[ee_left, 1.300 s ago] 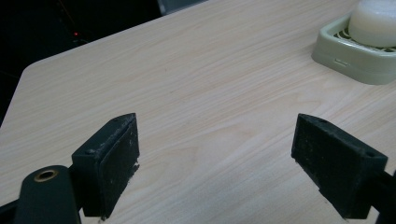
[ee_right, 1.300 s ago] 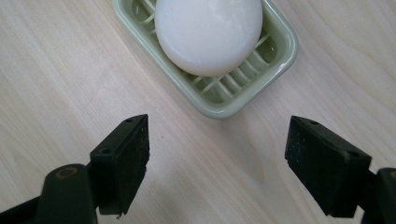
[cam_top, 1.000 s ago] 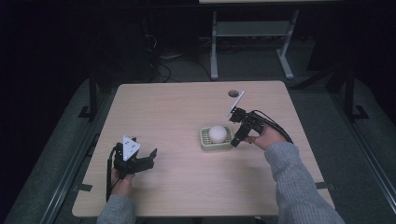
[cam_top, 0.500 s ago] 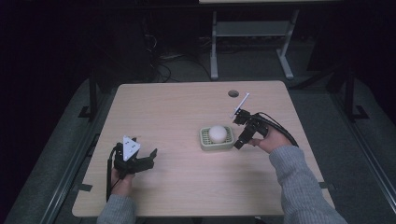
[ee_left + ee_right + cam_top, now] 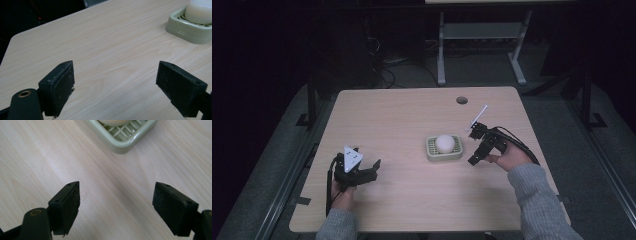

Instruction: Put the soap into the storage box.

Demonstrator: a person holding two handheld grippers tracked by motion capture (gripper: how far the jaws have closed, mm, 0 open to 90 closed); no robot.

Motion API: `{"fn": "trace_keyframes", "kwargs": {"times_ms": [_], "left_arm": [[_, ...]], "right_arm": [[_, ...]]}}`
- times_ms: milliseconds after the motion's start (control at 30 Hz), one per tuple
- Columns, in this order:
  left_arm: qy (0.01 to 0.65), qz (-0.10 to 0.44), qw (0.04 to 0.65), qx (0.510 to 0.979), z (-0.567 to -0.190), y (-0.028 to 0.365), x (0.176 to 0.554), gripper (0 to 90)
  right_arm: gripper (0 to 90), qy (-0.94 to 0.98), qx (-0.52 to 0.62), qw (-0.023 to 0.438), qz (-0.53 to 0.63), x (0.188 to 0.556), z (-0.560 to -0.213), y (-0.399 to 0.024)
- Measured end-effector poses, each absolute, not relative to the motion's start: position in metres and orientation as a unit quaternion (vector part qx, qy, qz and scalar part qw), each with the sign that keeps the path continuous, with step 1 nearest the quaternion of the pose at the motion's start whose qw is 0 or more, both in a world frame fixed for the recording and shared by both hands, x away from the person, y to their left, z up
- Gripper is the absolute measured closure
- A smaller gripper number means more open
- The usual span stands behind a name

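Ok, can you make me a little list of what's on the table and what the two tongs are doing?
table: light wood, round hole near the far edge
dish: pale green slatted soap dish
in the dish: white rounded soap
left tongs: open, holding nothing, apart from the dish
right tongs: open, holding nothing, just beside the dish, not touching it

Two hands, each holding a gripper with its jaws spread wide.
The left gripper (image 5: 368, 171) sits low at the near left, pointing right; the right gripper (image 5: 475, 145) is farther forward, tilted down and pointing left, grey sleeves (image 5: 539, 200) behind both.
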State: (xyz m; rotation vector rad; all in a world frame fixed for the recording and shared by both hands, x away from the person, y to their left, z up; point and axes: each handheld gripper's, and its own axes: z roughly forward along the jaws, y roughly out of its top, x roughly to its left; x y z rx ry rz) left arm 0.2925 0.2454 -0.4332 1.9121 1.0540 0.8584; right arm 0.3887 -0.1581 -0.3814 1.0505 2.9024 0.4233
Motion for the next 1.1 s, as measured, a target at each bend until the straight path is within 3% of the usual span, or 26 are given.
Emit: {"fn": "trace_keyframes", "kwargs": {"times_ms": [1100], "left_arm": [[0.414,0.338,0.385,0.752,-0.433,0.245,0.293,14.8]], "right_arm": [[21.9,0.92,0.36,0.02,0.156,0.349,-0.396,-0.194]]}}
